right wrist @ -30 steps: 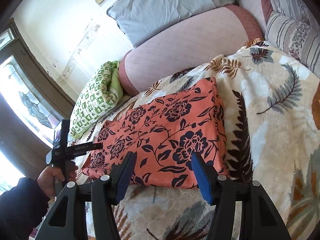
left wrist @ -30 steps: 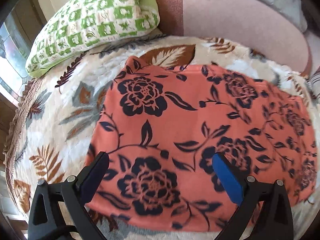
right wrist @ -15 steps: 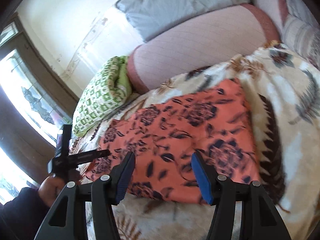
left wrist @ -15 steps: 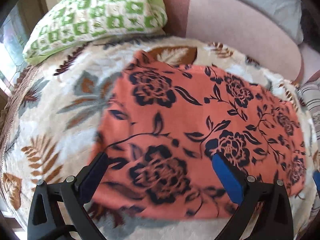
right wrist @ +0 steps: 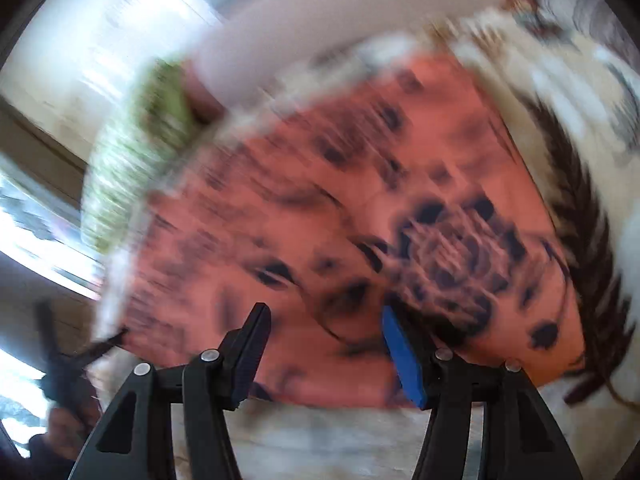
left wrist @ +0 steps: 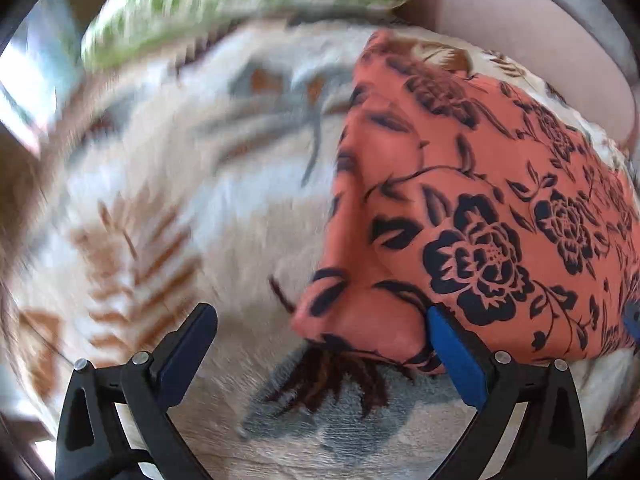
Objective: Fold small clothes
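Both sets of tongs gape wide with nothing gripped, the left gripper (left wrist: 320,344) at the near left corner of the orange floral garment (left wrist: 500,208) and the right gripper (right wrist: 324,344) over its near edge, so the cloth, flat on the leaf-print blanket (left wrist: 180,200), looks still unfolded here.

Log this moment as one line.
stage: approach | left tool: open, at cloth corner | right tool: open, over near edge | cloth: flat on blanket
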Demonstrator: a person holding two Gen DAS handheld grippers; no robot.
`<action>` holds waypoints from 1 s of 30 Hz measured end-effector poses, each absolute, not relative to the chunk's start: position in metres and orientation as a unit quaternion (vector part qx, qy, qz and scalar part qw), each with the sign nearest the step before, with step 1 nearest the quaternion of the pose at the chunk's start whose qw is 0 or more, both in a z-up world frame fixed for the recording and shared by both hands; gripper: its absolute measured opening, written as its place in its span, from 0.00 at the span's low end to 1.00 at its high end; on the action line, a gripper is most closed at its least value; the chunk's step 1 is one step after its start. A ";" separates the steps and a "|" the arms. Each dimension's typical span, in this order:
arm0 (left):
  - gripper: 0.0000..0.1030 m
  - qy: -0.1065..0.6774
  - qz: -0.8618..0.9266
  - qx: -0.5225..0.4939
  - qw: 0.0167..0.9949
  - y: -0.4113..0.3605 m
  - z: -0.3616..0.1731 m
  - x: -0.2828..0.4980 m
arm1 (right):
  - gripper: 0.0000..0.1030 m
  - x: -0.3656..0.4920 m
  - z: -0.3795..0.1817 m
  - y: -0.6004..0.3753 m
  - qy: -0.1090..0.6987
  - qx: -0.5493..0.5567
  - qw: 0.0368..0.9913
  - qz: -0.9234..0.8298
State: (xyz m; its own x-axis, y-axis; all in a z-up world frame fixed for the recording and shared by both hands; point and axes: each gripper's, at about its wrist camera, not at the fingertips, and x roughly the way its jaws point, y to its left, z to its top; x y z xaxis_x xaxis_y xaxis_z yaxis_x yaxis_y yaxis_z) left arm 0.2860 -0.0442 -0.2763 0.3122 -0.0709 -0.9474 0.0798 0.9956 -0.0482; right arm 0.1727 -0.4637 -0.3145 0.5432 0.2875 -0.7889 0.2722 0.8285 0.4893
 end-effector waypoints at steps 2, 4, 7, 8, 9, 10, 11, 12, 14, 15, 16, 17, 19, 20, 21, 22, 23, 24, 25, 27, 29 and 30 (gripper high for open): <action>1.00 0.580 -0.046 -0.049 0.812 -0.030 -0.266 0.283 | 0.60 0.163 -0.305 -0.466 0.462 0.289 0.838 0.011; 1.00 0.559 -0.053 -0.070 0.825 -0.018 -0.250 0.274 | 0.60 0.146 -0.292 -0.476 0.441 0.305 0.844 0.022; 1.00 0.551 -0.055 -0.122 0.824 -0.004 -0.239 0.255 | 0.68 0.115 -0.283 -0.499 0.408 0.380 0.829 0.041; 1.00 0.554 -0.062 -0.146 0.817 -0.001 -0.239 0.249 | 0.71 0.106 -0.283 -0.505 0.400 0.407 0.820 0.053; 1.00 0.557 -0.073 -0.169 0.810 -0.002 -0.239 0.243 | 0.71 0.101 -0.282 -0.508 0.395 0.424 0.813 0.059; 1.00 0.560 -0.085 -0.188 0.802 -0.004 -0.241 0.239 | 0.71 0.094 -0.283 -0.511 0.390 0.442 0.805 0.064; 1.00 0.564 -0.095 -0.197 0.797 -0.009 -0.243 0.237 | 0.71 0.088 -0.285 -0.514 0.386 0.459 0.797 0.066; 1.00 0.571 -0.107 -0.209 0.787 -0.016 -0.248 0.236 | 0.71 0.085 -0.289 -0.516 0.384 0.474 0.789 0.068; 1.00 0.581 -0.112 -0.225 0.774 -0.029 -0.258 0.238 | 0.71 0.078 -0.299 -0.523 0.385 0.509 0.766 0.068; 1.00 0.585 -0.109 -0.232 0.770 -0.035 -0.265 0.243 | 0.71 0.076 -0.306 -0.526 0.385 0.524 0.757 0.064; 1.00 0.586 -0.104 -0.235 0.768 -0.037 -0.269 0.246 | 0.71 0.074 -0.311 -0.529 0.383 0.538 0.748 0.060; 1.00 0.588 -0.096 -0.241 0.767 -0.038 -0.274 0.250 | 0.71 0.070 -0.317 -0.534 0.382 0.552 0.739 0.053; 1.00 0.578 -0.082 -0.259 0.769 -0.038 -0.278 0.259 | 0.72 0.067 -0.326 -0.543 0.378 0.573 0.726 0.040; 1.00 0.573 -0.081 -0.262 0.773 -0.038 -0.277 0.261 | 0.73 0.068 -0.332 -0.546 0.375 0.585 0.718 0.035; 1.00 0.572 -0.081 -0.261 0.773 -0.039 -0.278 0.267 | 0.73 0.071 -0.335 -0.548 0.373 0.592 0.713 0.033; 1.00 0.573 -0.078 -0.263 0.773 -0.040 -0.278 0.271 | 0.73 0.077 -0.339 -0.550 0.374 0.596 0.710 0.031; 1.00 0.567 -0.074 -0.272 0.774 -0.039 -0.278 0.274 | 0.73 0.086 -0.345 -0.549 0.378 0.600 0.705 0.026; 1.00 0.556 -0.070 -0.284 0.778 -0.037 -0.277 0.277 | 0.73 0.092 -0.349 -0.549 0.379 0.602 0.703 0.023; 1.00 0.544 -0.069 -0.295 0.782 -0.036 -0.277 0.280 | 0.73 0.103 -0.354 -0.548 0.378 0.604 0.701 0.017; 1.00 0.523 -0.071 -0.308 0.791 -0.037 -0.279 0.287 | 0.74 0.120 -0.356 -0.549 0.374 0.597 0.709 0.006; 0.98 0.499 -0.076 -0.324 0.800 -0.036 -0.281 0.290 | 0.75 0.137 -0.352 -0.546 0.363 0.576 0.733 -0.002; 0.93 0.488 -0.083 -0.328 0.804 -0.037 -0.282 0.291 | 0.75 0.144 -0.350 -0.544 0.354 0.566 0.745 0.002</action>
